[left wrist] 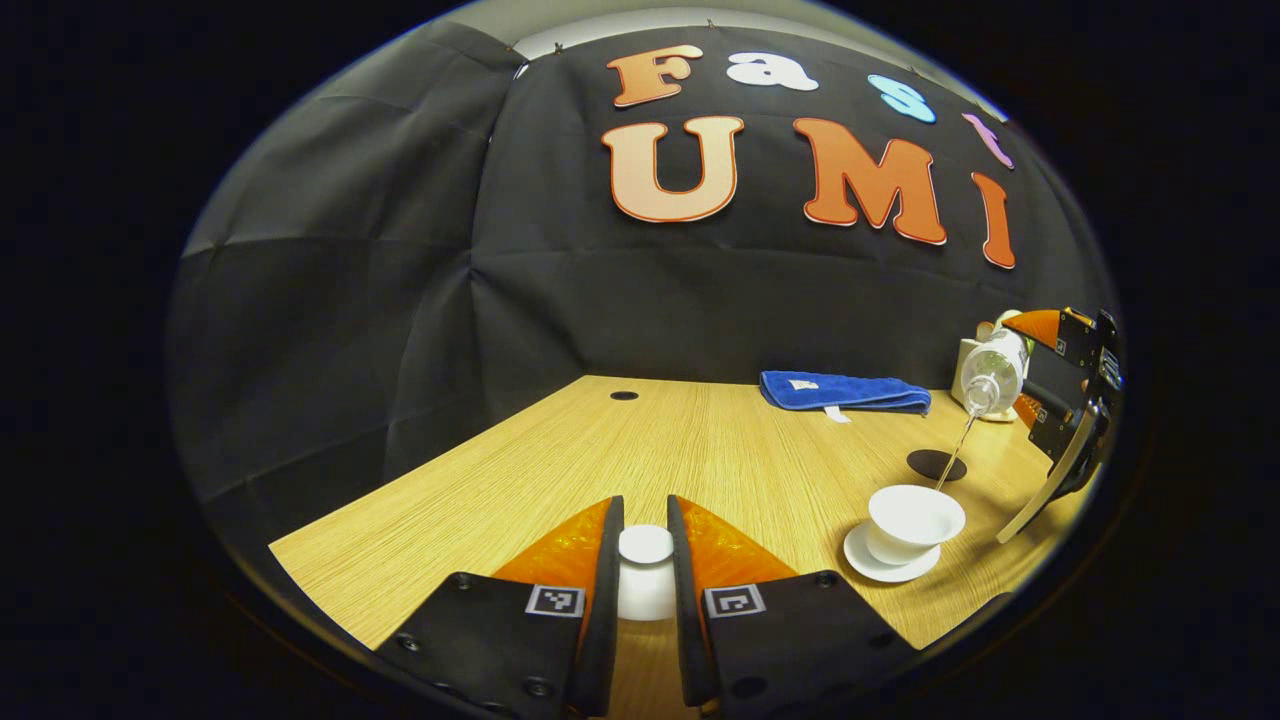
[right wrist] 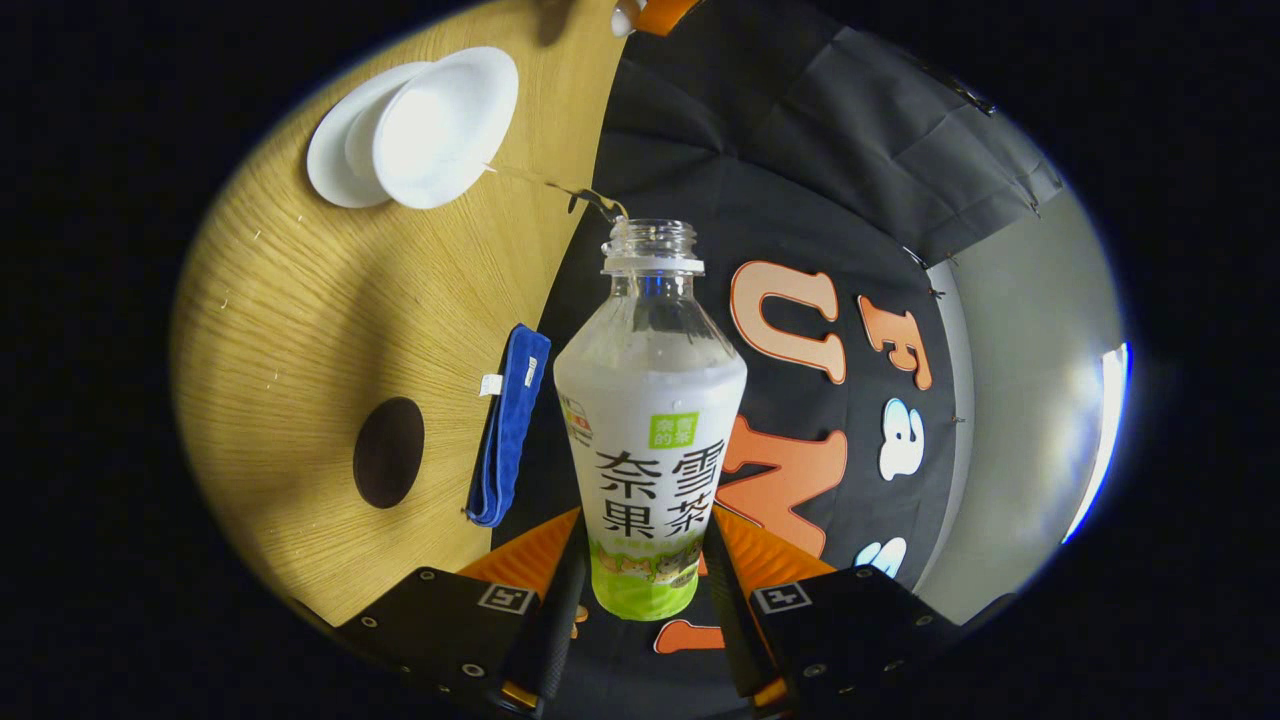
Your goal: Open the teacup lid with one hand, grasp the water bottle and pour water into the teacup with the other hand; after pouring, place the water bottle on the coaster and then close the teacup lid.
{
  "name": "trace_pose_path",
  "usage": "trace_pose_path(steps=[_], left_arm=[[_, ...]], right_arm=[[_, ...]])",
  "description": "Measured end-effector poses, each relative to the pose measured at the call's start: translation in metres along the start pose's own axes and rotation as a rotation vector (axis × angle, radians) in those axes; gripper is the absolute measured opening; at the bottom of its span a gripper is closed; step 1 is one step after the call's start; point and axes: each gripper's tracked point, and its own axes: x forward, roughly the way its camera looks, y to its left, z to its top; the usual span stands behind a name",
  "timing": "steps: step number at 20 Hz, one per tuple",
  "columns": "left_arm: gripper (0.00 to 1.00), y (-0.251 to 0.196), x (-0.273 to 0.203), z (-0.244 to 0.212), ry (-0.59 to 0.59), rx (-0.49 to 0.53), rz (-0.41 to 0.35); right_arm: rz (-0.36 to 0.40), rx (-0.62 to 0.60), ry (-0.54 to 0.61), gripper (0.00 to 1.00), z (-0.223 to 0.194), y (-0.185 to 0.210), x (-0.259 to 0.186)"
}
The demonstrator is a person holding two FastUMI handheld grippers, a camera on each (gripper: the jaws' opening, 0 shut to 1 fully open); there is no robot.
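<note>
My left gripper (left wrist: 645,548) is shut on the white teacup lid (left wrist: 645,570), holding it above the near part of the wooden table (left wrist: 600,450). To its right the open white teacup (left wrist: 915,518) stands on its saucer (left wrist: 868,565). My right gripper (right wrist: 640,570) is shut on the uncapped water bottle (right wrist: 650,430), which is tipped on its side. A thin stream of water (right wrist: 545,182) runs from its mouth into the teacup (right wrist: 445,125). In the left gripper view the bottle (left wrist: 995,375) and the right gripper (left wrist: 1070,400) hang above and behind the cup.
A dark round coaster (left wrist: 935,465) lies on the table just behind the teacup, also seen as coaster (right wrist: 388,452). A folded blue towel (left wrist: 845,392) lies along the back edge by the wall. A white object (left wrist: 968,365) stands at the back right, behind the bottle.
</note>
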Motion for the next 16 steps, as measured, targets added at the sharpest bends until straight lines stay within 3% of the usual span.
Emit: trace_pose_path(steps=[5, 6, 16], left_arm=[[0.33, 0.0, -0.001, 0.002, -0.003, 0.003, -0.001], [0.29, -0.001, -0.001, 0.002, -0.003, 0.004, -0.003], [0.29, -0.001, -0.003, 0.002, -0.001, 0.015, -0.006]], right_arm=[[-0.012, -0.027, -0.019, 0.65, 0.001, -0.003, 0.002], [-0.012, -0.032, -0.024, 0.65, 0.001, -0.004, 0.002], [-0.055, -0.111, -0.079, 0.64, 0.01, -0.015, 0.004]])
